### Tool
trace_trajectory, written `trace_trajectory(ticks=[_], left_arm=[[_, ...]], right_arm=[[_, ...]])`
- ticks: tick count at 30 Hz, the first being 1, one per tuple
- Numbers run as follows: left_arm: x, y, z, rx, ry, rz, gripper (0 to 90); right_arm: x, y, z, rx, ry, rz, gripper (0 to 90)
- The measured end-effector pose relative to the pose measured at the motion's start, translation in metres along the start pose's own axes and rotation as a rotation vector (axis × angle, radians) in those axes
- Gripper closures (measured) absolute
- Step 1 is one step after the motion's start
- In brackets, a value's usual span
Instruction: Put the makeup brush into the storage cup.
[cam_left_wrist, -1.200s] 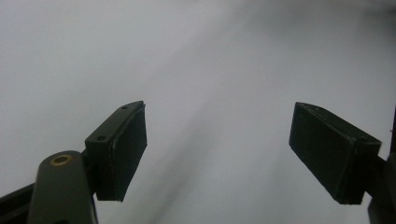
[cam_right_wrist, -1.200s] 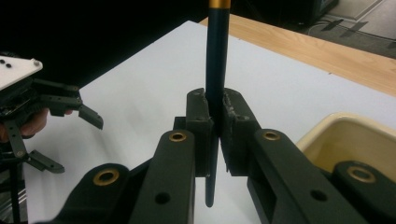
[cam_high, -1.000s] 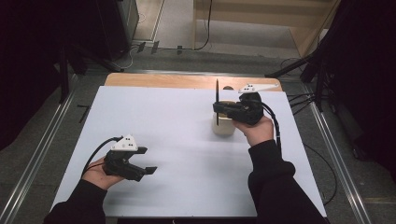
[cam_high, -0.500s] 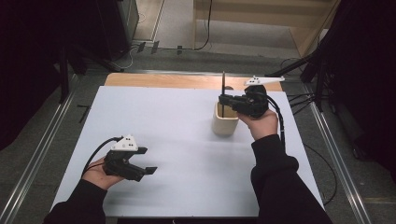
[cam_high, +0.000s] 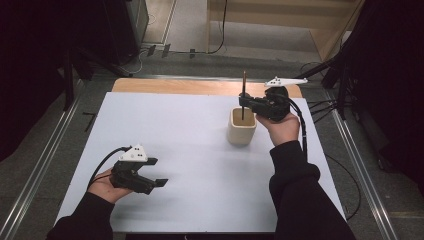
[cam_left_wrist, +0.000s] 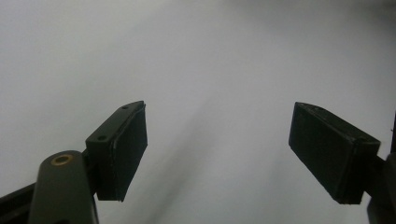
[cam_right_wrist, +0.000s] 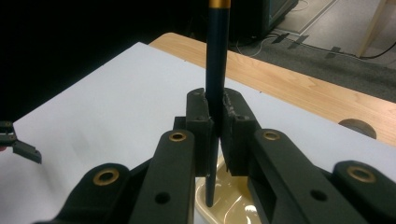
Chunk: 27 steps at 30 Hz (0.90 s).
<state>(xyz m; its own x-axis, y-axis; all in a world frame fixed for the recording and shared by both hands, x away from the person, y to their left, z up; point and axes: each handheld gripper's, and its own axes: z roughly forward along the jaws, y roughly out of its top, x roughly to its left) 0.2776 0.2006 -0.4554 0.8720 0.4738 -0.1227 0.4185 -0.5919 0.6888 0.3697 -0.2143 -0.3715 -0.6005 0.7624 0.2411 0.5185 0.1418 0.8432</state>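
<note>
The pencil is running off the top edge of the right gripper view, its lower tip is sinking out of sight inside the cream cup, and the cup's base is being cut by the bottom edge.

Looks like a lab or test rig room to me: a white table on a wooden top, metal rails along both sides, black curtains around, cables trailing across the bare floor.
</note>
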Motion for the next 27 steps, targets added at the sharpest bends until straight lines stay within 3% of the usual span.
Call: trace_trajectory(ticks=[11,27], left_arm=[[0.0,0.0,0.0,0.003,-0.001,0.002,20.2],[0.001,0.0,0.0,0.003,-0.001,-0.003,20.2]], right_arm=[[-0.012,-0.003,0.007,-0.019,-0.04,0.029,83.8],[-0.023,-0.014,0.016,-0.028,-0.094,0.028,83.8]])
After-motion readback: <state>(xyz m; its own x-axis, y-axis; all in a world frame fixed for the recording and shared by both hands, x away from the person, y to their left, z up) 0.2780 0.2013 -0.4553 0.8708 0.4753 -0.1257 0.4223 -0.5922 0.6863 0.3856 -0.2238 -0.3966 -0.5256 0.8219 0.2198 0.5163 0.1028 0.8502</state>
